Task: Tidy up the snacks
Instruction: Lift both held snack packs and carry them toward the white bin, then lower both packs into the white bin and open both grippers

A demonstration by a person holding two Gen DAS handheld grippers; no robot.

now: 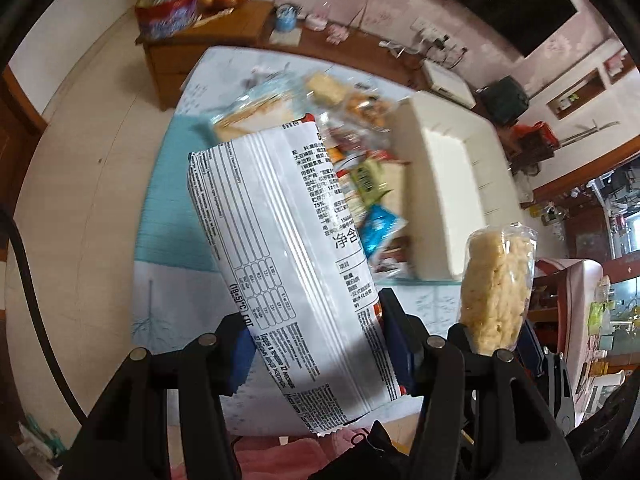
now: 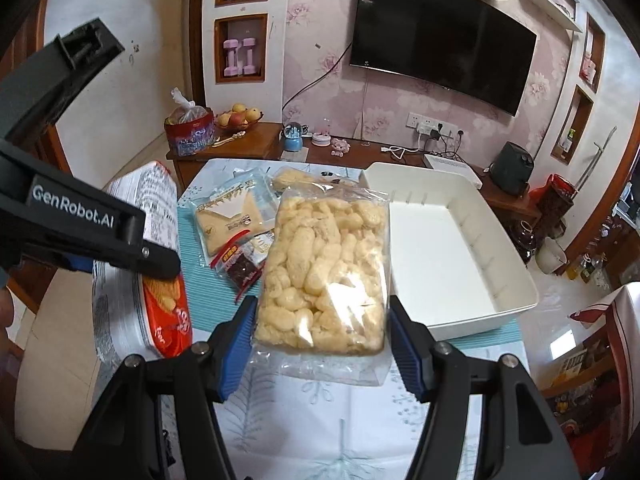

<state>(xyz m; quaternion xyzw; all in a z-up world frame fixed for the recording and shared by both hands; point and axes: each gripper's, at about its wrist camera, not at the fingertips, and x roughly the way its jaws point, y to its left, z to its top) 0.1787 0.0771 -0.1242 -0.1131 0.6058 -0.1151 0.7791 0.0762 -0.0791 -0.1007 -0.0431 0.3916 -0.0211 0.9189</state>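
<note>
We note the table (image 2: 320, 420) first, under a pale printed cloth with a teal mat (image 2: 200, 300) across its middle. On its right side sits a white bin (image 2: 460, 240), its floor bare in the right wrist view.

The loose snacks (image 2: 236, 220) lie in a heap on the mat just left of the bin: a beige packet, a dark red packet and smaller wrappers, blurred in the left wrist view.

We find both held packs raised clear of the table. The left gripper (image 1: 316, 344) is clamped on a white bag (image 1: 280, 260) of printed text and tables, with a red edge; its blue pads (image 1: 394, 340) press the bag's sides near the lower end, and the bag stands tilted above the heap. In the right wrist view the same bag (image 2: 136, 280) shows a red front at far left.

The right gripper (image 2: 320, 328) grips a clear pack of pale yellow puffs (image 2: 324, 272), pads against both long sides. The pack hangs in front of the heap and beside the bin's left wall. In the left wrist view this pack (image 1: 496, 292) appears edge-on at right, upright, with the bin (image 1: 440, 184) behind it.

Behind the table we record a wooden cabinet (image 2: 248, 144), a television (image 2: 440, 52) and a fruit bowl (image 2: 236, 118).
</note>
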